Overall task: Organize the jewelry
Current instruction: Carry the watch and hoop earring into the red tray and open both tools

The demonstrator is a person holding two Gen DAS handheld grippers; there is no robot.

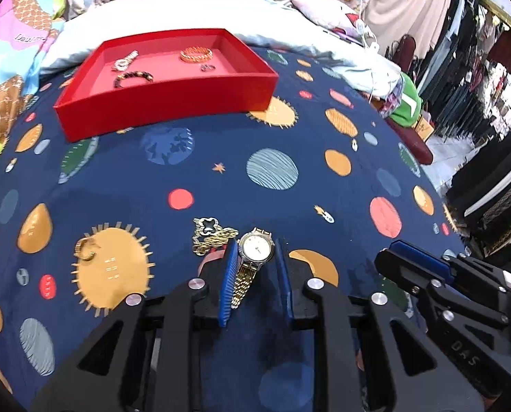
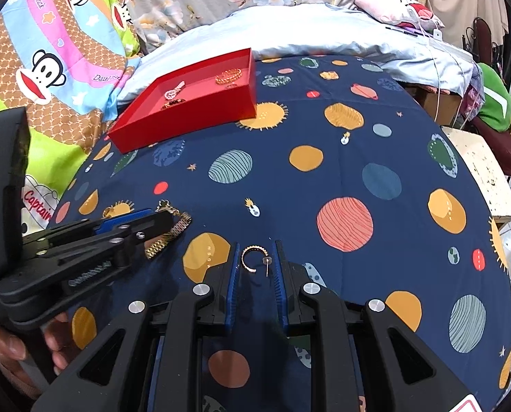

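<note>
A gold watch (image 1: 254,257) with a white dial lies on the planet-print bedspread (image 1: 289,178), near its front edge, and the left gripper (image 1: 255,257) is down around it. The 2 blue pads (image 1: 230,274) flank the case, the left one against it and the right one just beside it; I cannot tell whether they actually press on it. The gold link strap runs back between the jaws.

Just left of the watch sits a gold chain with a black clover pendant (image 1: 209,231), touching the left finger's tip. Further left, a gold ring (image 1: 87,250) lies on an orange sun print.

The right gripper (image 2: 255,261) rests further to the right on the same spread. Between its narrowly parted pads (image 2: 233,281) lies a gold hoop earring (image 2: 252,257) with its thin post; the pads stand clear of it on both sides.

Toward the far edge of the spread sits a red tray (image 1: 173,103). Inside it are 4 pieces: a pearl-like bracelet (image 1: 124,61), a dark beaded bracelet (image 1: 133,77), an orange-gold bangle (image 1: 196,54) and a small silver piece (image 1: 207,67). Behind the tray lie a pale blue quilt (image 1: 186,10) and a cartoon monkey blanket (image 2: 49,68).

A person's fingers (image 2: 54,340) show under the left gripper's handle.
</note>
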